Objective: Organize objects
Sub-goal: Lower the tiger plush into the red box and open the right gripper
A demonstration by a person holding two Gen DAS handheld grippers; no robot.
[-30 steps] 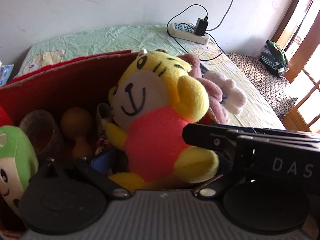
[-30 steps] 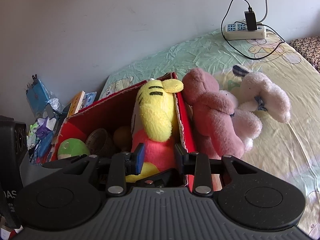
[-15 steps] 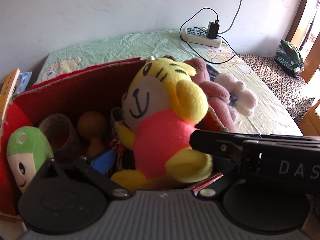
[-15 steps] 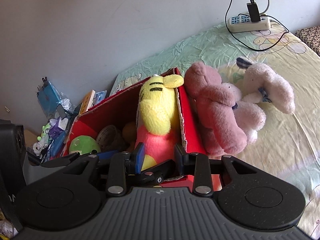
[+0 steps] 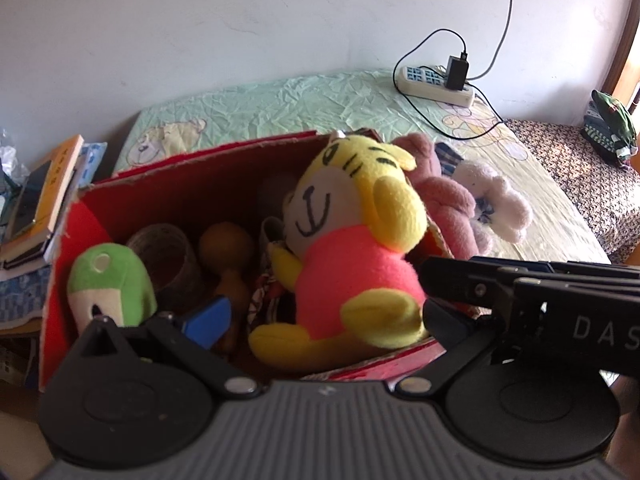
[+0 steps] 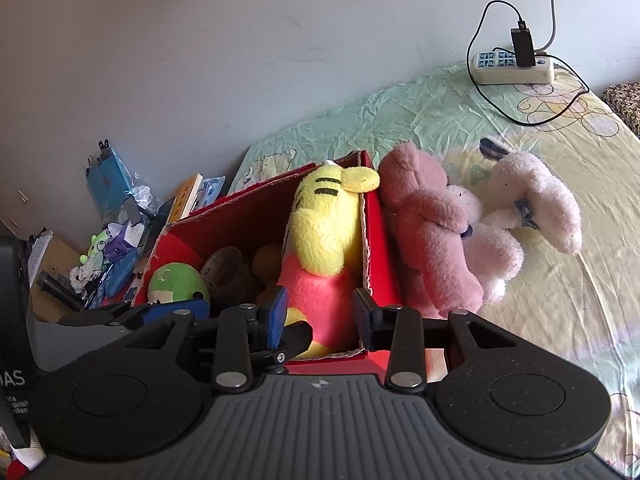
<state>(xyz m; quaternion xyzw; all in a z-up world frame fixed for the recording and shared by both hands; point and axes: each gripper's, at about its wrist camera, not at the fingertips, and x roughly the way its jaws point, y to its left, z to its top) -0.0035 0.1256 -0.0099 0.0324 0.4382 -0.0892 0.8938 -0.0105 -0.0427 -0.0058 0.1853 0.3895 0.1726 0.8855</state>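
A yellow tiger plush (image 5: 352,248) w/ pink-red body is seen sitting upright in a red cardboard box (image 5: 192,184), at the box's right end, head above the rim. The right gripper (image 6: 320,316) is held at the box's near edge w/ its blue-padded jaws on either side of the plush's lower body; the jaws are opening and a gap is visible at each pad, so nothing is gripped. The left gripper (image 5: 320,316) is only partly shown: one blue pad is seen near a wooden gourd-shaped piece (image 5: 228,256); the other finger is hidden behind the right tool, so the jaw state can't be told. Also in the box: a green plush (image 5: 110,286) at the left end and a tape roll (image 5: 168,256) beside it. The box is set on a bed (image 6: 560,320); a pink plush (image 6: 428,232) and a white plush (image 6: 528,196) are lying against its right outer wall. A power strip (image 6: 514,66) w/ charger is lying further back on the bed, by the wall.
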